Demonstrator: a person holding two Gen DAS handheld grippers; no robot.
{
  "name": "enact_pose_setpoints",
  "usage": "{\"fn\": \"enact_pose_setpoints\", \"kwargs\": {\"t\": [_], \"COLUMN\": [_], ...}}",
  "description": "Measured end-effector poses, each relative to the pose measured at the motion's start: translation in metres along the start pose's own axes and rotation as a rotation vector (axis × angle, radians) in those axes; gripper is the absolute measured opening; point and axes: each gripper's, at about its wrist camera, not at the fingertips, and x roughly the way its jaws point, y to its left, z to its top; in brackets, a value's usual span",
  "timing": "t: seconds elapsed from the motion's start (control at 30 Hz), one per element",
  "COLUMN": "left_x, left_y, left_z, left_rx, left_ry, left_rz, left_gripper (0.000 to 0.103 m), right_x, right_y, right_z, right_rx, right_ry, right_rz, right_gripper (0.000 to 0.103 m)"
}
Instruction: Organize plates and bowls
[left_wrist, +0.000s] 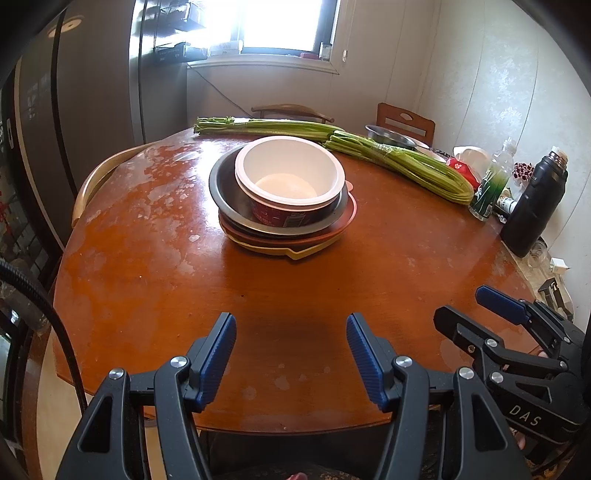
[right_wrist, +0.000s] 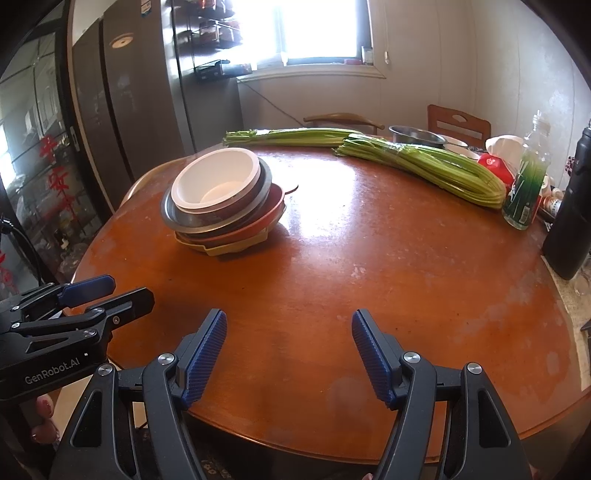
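**Dishes look stacked; both grippers empty at table edge**

Left wrist view: the left gripper (left_wrist: 291, 354) hangs over the near edge of the round wooden table (left_wrist: 155, 258), jaws parted, nothing between the blue pads. The right gripper (left_wrist: 476, 314) is just beside it on the right, also apart and empty. Mid-table sits one stack: white bowl (left_wrist: 290, 171) with a red printed outside, empty, nested in a metal bowl (left_wrist: 221, 184), on a reddish plate (left_wrist: 347, 218), on a yellow plate (left_wrist: 295, 253). Well apart at the far right is another metal bowl (left_wrist: 389, 136) behind the celery bunches (left_wrist: 399, 162); its contents are hidden.

Right wrist view: the right gripper (right_wrist: 290, 354) is open and empty; the left gripper (right_wrist: 107, 291) is at lower left, holding nothing. Same stack (right_wrist: 221, 206) at centre-left, leaning a little, white bowl (right_wrist: 216, 181) on top and empty. Far metal bowl (right_wrist: 417, 136) stands unstacked, with a white-rimmed dish beside it.

Judgement: stacking is mostly done; the far dishes may remain.
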Motion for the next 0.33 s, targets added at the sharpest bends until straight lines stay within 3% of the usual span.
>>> {"fn": "enact_pose_setpoints", "kwargs": {"t": [0.23, 0.33], "left_x": [0.020, 0.031], "left_y": [0.009, 0.024], "left_z": [0.008, 0.022], "left_rx": [-0.006, -0.011], "left_ry": [0.029, 0.042], "left_rz": [0.031, 0.079], "left_gripper": [0.062, 0.062], "right_x": [0.012, 0.018], "right_y": [-0.016, -0.044], "right_z": [0.009, 0.019], "right_rx": [0.041, 0.090], "right_ry": [0.020, 0.035], "right_rz": [-0.015, -0.053], "right_gripper": [0.072, 0.072]}}
